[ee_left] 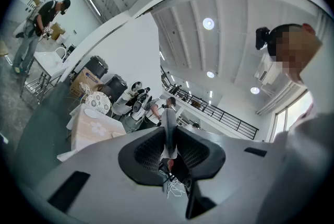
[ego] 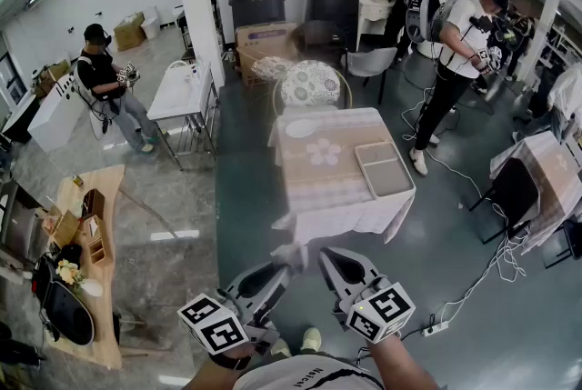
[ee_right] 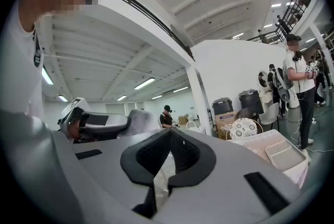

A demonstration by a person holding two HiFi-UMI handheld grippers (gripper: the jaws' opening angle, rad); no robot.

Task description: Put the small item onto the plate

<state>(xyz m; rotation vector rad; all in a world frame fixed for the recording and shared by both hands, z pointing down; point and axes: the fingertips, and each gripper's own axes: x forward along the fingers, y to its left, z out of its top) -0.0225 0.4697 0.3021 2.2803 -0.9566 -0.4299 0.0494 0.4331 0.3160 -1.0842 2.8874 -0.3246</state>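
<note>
**Head view.** The left gripper (ego: 284,268) and the right gripper (ego: 326,255) hang at 6 o'clock over the grey floor. Their tips point toward 12, at a cloth-covered table (ego: 314,188) in mid-frame that is well apart from them. On the table top the white plate (ego: 300,128) lies at 11 o'clock, its face plain white. A grey rectangular tray (ego: 385,168) lies at 4 o'clock, showing only its own bare floor. Between them is a pale flower (ego: 323,152) (it looks like print on the cloth, not an object). The small item is too small to pick out in any view. Beyond the table, toward 12, stand a patterned chair (ego: 311,84), a cardboard box (ego: 266,41) and two dark bins (ego: 257,2). The bins have their lids on, so their contents are hidden.

**Left gripper view.** The left gripper (ee_left: 168,113) has its tongs drawn narrow, with the tips meeting and nothing between them. The table (ee_left: 83,137) sits at 9 o'clock, and the plate (ee_left: 93,112) lies on its far side.

**Right gripper view.** The right gripper (ee_right: 169,132) is likewise drawn together at the tips and holds nothing. The table (ee_right: 255,145) lies at 4 o'clock with the tray (ee_right: 286,155) on it, and the bins (ee_right: 223,107) stand behind it by the white wall.
</note>
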